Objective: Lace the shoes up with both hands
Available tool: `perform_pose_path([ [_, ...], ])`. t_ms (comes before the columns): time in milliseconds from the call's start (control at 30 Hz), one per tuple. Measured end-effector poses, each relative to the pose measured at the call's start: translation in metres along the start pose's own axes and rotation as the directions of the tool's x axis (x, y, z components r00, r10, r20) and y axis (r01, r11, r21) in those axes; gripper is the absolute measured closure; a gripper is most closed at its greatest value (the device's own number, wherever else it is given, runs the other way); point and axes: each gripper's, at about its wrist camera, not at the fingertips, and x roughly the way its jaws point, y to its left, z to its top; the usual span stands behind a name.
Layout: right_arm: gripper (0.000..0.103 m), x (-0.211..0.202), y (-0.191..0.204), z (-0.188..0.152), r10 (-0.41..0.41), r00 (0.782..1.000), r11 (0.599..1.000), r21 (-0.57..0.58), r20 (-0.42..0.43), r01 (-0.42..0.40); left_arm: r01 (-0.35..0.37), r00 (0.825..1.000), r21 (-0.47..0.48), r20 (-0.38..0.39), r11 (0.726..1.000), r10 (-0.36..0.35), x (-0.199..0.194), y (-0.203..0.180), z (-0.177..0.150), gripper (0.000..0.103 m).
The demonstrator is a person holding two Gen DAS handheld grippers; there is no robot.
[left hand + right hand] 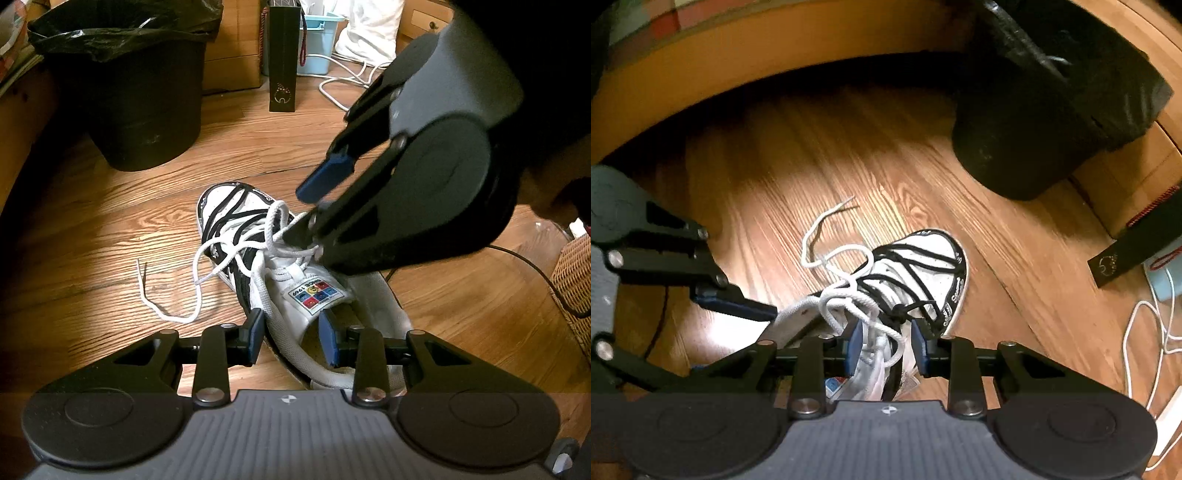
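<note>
A white sneaker with black stripes (236, 221) lies on the wood floor, toe pointing away. Its white lace (280, 236) is bunched loosely over the tongue, and one free end (162, 314) trails on the floor to the left. My left gripper (291, 339) is open at the shoe's collar, with one pad outside the left wall and one inside the opening. My right gripper (301, 212) comes in from the upper right and is open over the lace bunch. In the right wrist view its pads (855, 343) straddle the tongue and laces (875, 332).
A black bin with a bag liner (140, 92) stands behind the shoe on the left. A black paper bag (282, 55), a light blue tub (317, 44) and white cables (347, 85) are at the back. A wicker basket (576, 295) sits right.
</note>
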Motion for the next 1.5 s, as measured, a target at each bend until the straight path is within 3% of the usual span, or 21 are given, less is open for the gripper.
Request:
perform_pose_path([
  [33, 0.074, 0.002, 0.0, -0.001, -0.005, 1.0, 1.0, -0.006, 0.001, 0.005, 0.001, 1.0, -0.001, 0.0, 1.0, -0.001, 0.0, 0.0, 0.0, 0.068],
  [100, 0.091, 0.004, -0.002, -0.001, -0.006, 1.0, 1.0, 0.014, 0.005, 0.006, 0.001, 1.0, -0.001, 0.001, 1.0, -0.001, -0.001, 0.0, 0.0, 0.068],
  [167, 0.098, 0.004, -0.004, -0.003, -0.022, 1.0, 0.999, 0.026, 0.012, 0.022, 0.001, 1.0, -0.002, 0.001, 1.0, -0.001, -0.001, 0.0, -0.001, 0.067],
  [467, 0.099, -0.006, -0.01, -0.008, -0.125, 0.992, 0.99, 0.068, 0.016, 0.124, 0.001, 1.0, -0.002, 0.002, 1.0, -0.001, -0.001, 0.001, -0.001, 0.066],
  [767, 0.099, -0.007, -0.033, -0.02, -0.25, 0.968, 0.936, 0.25, -0.029, 0.249, 0.0, 1.0, -0.001, 0.001, 1.0, 0.0, -0.001, 0.0, -0.001, 0.066],
  [933, 0.099, -0.027, -0.057, -0.022, -0.232, 0.972, 0.878, 0.439, 0.041, 0.191, -0.001, 1.0, -0.001, 0.001, 1.0, 0.001, -0.001, 0.0, -0.001, 0.065],
  [1033, 0.099, -0.035, -0.057, -0.017, -0.265, 0.963, 0.884, 0.412, 0.05, 0.222, -0.002, 1.0, 0.001, 0.001, 1.0, 0.002, -0.001, 0.0, -0.001, 0.066],
  [1233, 0.099, -0.039, -0.064, -0.016, -0.239, 0.966, 0.88, 0.442, 0.094, 0.175, -0.001, 1.0, -0.001, 0.0, 1.0, 0.001, -0.001, 0.001, -0.002, 0.066],
  [1500, 0.099, -0.051, -0.088, -0.019, -0.259, 0.955, 0.835, 0.53, 0.145, 0.146, -0.002, 1.0, 0.002, 0.001, 1.0, 0.002, -0.002, 0.001, -0.002, 0.066],
])
